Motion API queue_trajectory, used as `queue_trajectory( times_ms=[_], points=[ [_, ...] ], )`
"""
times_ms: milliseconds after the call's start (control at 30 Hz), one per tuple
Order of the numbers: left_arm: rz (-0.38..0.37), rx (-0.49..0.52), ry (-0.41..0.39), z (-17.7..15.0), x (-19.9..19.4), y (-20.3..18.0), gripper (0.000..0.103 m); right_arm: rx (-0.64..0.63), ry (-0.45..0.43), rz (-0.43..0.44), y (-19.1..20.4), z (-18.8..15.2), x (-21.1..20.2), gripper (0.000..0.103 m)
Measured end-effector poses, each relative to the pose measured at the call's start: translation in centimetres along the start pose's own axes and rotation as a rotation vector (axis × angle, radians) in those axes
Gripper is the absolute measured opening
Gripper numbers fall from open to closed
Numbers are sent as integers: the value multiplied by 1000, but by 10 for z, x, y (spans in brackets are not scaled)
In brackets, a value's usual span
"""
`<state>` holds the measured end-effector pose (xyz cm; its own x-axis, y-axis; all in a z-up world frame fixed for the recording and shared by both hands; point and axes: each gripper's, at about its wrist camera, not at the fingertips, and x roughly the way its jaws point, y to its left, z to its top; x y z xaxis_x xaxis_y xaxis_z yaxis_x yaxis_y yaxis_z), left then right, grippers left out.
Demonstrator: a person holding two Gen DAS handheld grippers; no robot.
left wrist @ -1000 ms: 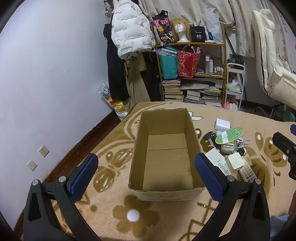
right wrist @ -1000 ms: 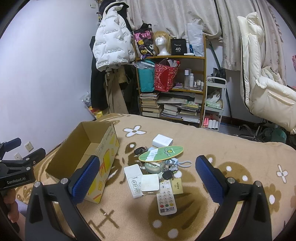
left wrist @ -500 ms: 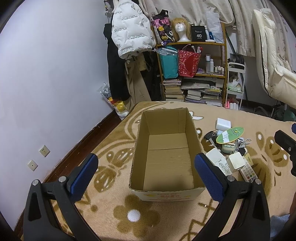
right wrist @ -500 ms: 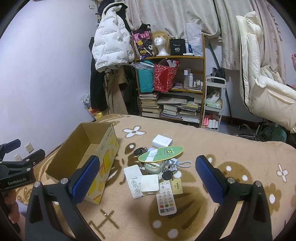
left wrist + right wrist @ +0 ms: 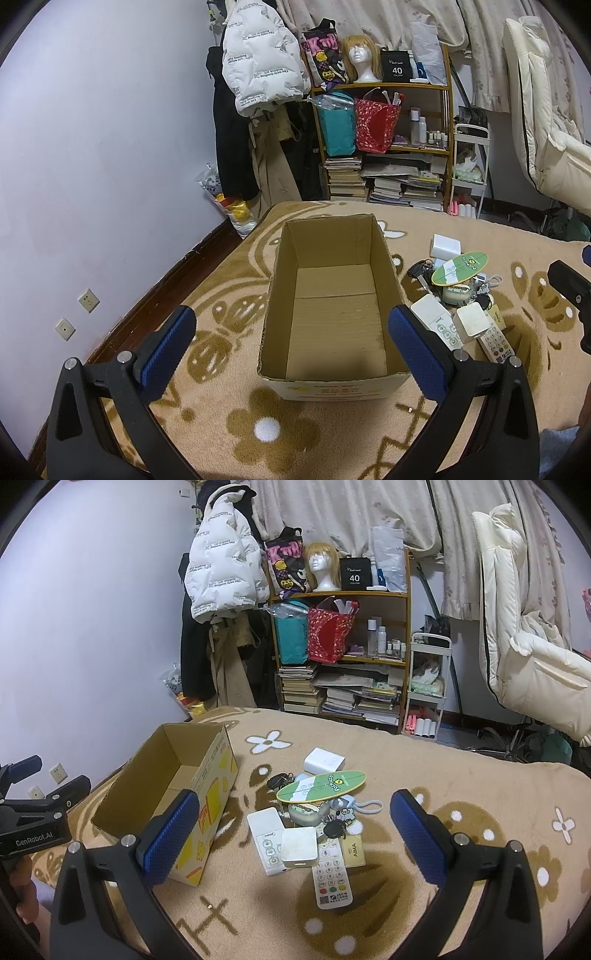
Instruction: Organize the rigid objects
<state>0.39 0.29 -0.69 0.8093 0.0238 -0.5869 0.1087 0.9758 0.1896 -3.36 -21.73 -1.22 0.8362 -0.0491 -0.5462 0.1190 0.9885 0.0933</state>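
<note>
Both grippers are spread wide and hold nothing: the left gripper [image 5: 291,345] hangs over the box [image 5: 334,314] (open, bare inside), the right gripper [image 5: 293,834] over the remote [image 5: 331,873]. Right of the box: 2 white blocks, then the green board [image 5: 321,786].

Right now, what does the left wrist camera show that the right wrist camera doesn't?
Only the left wrist view looks straight down into the cardboard box, showing its bare floor. Only the right wrist view shows the box's yellow-printed side and the whole remote control. Both show the pile beside the box, including the green surfboard-shaped item, and both grippers open: left gripper, right gripper.
</note>
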Motion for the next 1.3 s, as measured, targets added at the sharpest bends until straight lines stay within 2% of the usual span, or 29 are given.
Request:
queue_trajectory(
  times_ms=[233,367,500,600,767,1000,1200,1300],
  points=[
    [4,-7,14,5,5,-1,103,0,0,3,-2,1,-1,103],
    [-17,-14,50,11,16,1,103,7,-15,8,0,0,-1,103],
    [-40,-25,136,15,36,4,103,8,-6,19,2,0,6,103],
    [2,-5,184,16,51,4,103,8,13,35,2,3,11,103],
    [-2,-37,262,19,77,14,103,-20,49,53,10,6,28,103],
    [29,-87,396,16,123,28,103,-23,107,64,14,5,62,103],
    [52,-96,473,10,152,35,102,-6,188,65,12,0,97,103],
    [55,-86,508,5,164,32,102,-24,239,51,12,-7,113,98]
  ],
)
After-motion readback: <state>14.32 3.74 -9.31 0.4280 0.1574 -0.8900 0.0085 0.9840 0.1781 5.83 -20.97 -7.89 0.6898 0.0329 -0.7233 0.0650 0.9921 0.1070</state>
